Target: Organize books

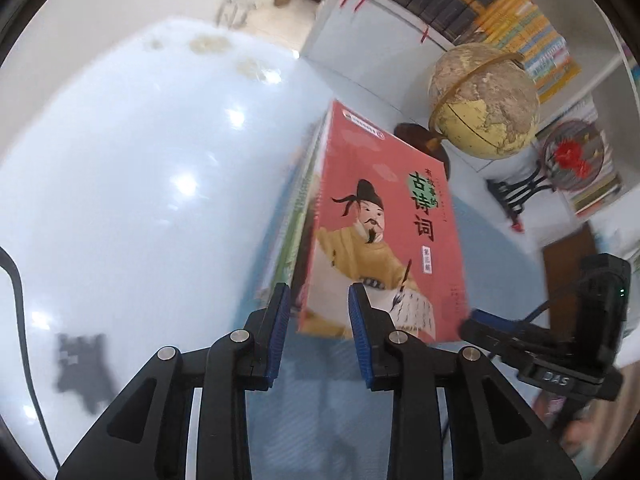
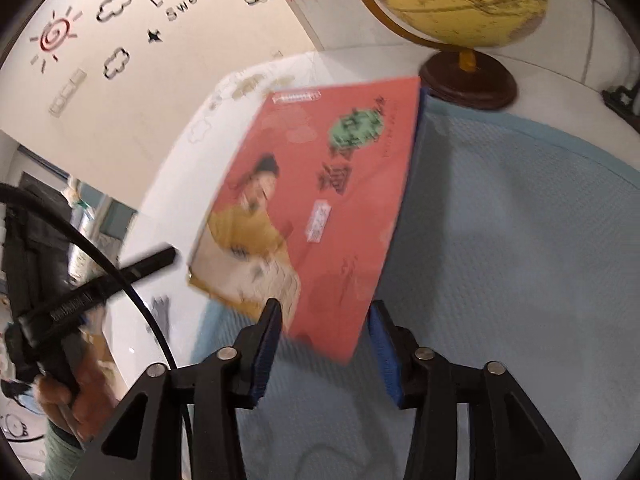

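squaring the stack of books [image 1: 304, 216] on the blue mat [image 2: 520, 240], red book [image 1: 384, 220] on top; left gripper [image 1: 318, 320] parted narrowly, empty, at its near edge; right gripper [image 2: 324, 332] half open astride the near corner, apparently not pressing; next, nudge the edges flush.

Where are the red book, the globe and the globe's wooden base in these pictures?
red book [image 1: 380, 216]: left wrist view, middle of the front cover.
globe [image 1: 486, 100]: left wrist view, on the sphere.
wooden base [image 2: 468, 80]: right wrist view, top of the dark round foot.
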Action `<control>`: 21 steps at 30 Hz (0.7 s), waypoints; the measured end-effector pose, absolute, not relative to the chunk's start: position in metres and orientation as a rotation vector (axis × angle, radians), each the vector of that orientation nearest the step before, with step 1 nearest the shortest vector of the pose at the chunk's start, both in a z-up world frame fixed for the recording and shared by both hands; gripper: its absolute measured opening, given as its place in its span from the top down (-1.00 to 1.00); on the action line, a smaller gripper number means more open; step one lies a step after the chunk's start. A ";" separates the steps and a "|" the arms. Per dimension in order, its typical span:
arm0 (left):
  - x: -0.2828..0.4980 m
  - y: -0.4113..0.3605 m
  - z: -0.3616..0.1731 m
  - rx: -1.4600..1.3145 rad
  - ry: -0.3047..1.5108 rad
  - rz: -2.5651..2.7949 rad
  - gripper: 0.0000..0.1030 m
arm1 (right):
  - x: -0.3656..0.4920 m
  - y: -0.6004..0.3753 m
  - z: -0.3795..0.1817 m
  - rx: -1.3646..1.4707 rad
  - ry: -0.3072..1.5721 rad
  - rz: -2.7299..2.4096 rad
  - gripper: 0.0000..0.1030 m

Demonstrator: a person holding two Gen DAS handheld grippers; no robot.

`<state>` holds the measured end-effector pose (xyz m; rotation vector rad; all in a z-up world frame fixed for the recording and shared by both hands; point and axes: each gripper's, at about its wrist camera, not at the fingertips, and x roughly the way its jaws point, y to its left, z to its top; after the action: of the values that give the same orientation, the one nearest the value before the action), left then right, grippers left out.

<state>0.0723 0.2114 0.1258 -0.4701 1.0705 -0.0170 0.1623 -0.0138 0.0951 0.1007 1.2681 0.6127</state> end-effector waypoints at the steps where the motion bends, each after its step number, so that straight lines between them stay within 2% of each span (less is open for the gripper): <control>1: 0.066 0.208 0.132 -0.457 1.059 -0.013 0.47 | 0.156 -0.019 0.097 0.098 1.264 0.605 0.13; 4: 0.053 0.187 0.150 -0.428 1.028 -0.045 0.47 | 0.129 -0.049 0.114 0.118 1.227 0.545 0.10; 8: 0.048 0.137 0.178 -0.369 0.993 -0.137 0.47 | 0.097 -0.088 0.146 0.125 1.127 0.431 -0.07; 13: 0.040 0.062 0.224 -0.201 0.936 -0.174 0.40 | 0.059 -0.143 0.195 0.095 0.984 0.310 -0.09; 15: 0.031 0.033 0.249 -0.162 0.882 -0.158 0.26 | 0.045 -0.169 0.218 0.067 0.930 0.257 -0.11; 16: 0.027 0.023 0.258 -0.166 0.864 -0.162 0.02 | 0.040 -0.176 0.224 0.063 0.918 0.247 -0.12; 17: 0.022 0.014 0.266 -0.176 0.847 -0.168 -0.40 | 0.035 -0.187 0.232 0.062 0.903 0.235 -0.12; 18: 0.015 0.003 0.275 -0.191 0.821 -0.168 -0.54 | 0.029 -0.197 0.240 0.063 0.891 0.227 -0.13; 20: 0.000 -0.022 0.293 -0.187 0.756 -0.183 -0.58 | 0.018 -0.219 0.254 0.067 0.865 0.215 -0.20; 21: -0.005 -0.035 0.298 -0.167 0.747 -0.183 -0.58 | 0.013 -0.231 0.259 0.067 0.854 0.197 -0.35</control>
<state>-0.0047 -0.0348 0.2980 -0.1665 0.7468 -0.1832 0.0127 -0.2308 0.2592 0.0667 0.8536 0.1973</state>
